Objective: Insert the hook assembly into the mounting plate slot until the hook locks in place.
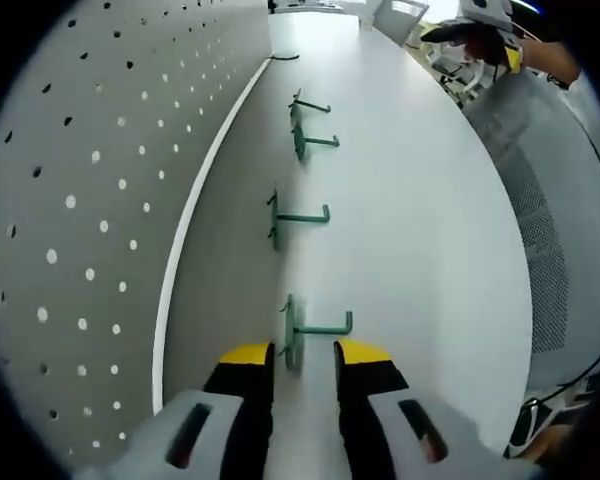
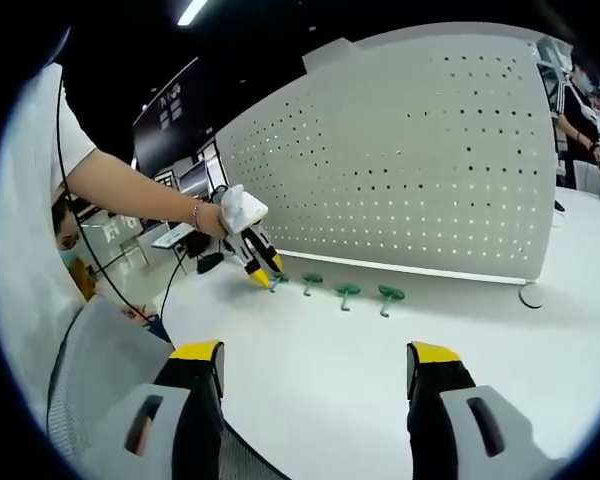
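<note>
Left gripper view: the left hand-held gripper (image 1: 302, 352) has its yellow-tipped jaws closing around the nearest green metal peg hook (image 1: 305, 330), whether gripped I cannot tell, probably to lift it toward the white perforated pegboard panel (image 1: 90, 200). Three more green hooks (image 1: 298, 214) lie in line along the white surface (image 1: 420, 220). The right hand-held gripper (image 2: 315, 362) waits spread, holding nothing.

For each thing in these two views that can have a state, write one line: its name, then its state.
Left gripper: jaws close around the nearest hook, contact unclear.
Right gripper: open, holding nothing.
Nearest hook: lying on the table, not in the pegboard.
Other three hooks: lying on the table.
Pegboard: upright, no hooks inserted.
</note>
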The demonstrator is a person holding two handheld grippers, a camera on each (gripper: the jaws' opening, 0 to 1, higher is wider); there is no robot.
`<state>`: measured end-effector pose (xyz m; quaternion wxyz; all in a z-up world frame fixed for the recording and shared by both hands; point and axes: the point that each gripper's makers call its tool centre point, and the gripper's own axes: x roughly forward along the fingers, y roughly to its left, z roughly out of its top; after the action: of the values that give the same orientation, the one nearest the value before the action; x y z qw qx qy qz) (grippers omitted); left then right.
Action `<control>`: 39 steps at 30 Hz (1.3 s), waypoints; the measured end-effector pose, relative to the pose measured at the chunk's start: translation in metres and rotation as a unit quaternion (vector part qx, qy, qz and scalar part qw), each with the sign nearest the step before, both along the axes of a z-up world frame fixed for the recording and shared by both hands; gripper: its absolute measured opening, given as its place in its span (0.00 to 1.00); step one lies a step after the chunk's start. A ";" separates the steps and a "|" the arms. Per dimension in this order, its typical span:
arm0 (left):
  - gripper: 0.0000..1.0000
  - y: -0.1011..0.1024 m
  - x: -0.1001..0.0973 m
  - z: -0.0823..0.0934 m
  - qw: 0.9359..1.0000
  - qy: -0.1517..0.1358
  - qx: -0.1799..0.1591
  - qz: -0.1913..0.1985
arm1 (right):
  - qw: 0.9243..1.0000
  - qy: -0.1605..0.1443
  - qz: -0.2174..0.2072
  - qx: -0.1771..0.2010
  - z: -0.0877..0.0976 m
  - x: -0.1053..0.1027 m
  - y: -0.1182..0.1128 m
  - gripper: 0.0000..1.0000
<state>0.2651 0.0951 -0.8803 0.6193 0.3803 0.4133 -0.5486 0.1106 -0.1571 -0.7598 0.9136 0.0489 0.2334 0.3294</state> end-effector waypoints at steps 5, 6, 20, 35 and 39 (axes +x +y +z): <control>0.17 0.000 0.003 0.001 1.000 -0.005 -0.001 0.017 | 1.000 0.000 0.001 0.000 0.001 0.000 0.001 0.72; 0.15 0.001 0.003 0.001 1.000 -0.006 -0.001 0.019 | 1.000 -0.001 0.000 0.000 0.001 0.001 0.000 0.72; 0.06 0.002 0.009 0.001 0.999 -0.028 -0.005 0.032 | 1.000 -0.001 0.000 0.000 0.000 0.001 0.000 0.72; 0.04 0.003 0.010 -0.001 0.999 -0.036 0.000 0.027 | 1.000 -0.002 0.000 -0.002 0.000 0.001 0.000 0.72; 0.04 0.003 0.010 -0.001 0.999 -0.035 0.000 0.026 | 1.000 -0.002 0.000 -0.003 0.000 0.001 0.000 0.72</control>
<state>0.2755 0.0978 -0.8811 0.6476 0.3882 0.4015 -0.5184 0.1120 -0.1575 -0.7593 0.9141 0.0452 0.2327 0.3289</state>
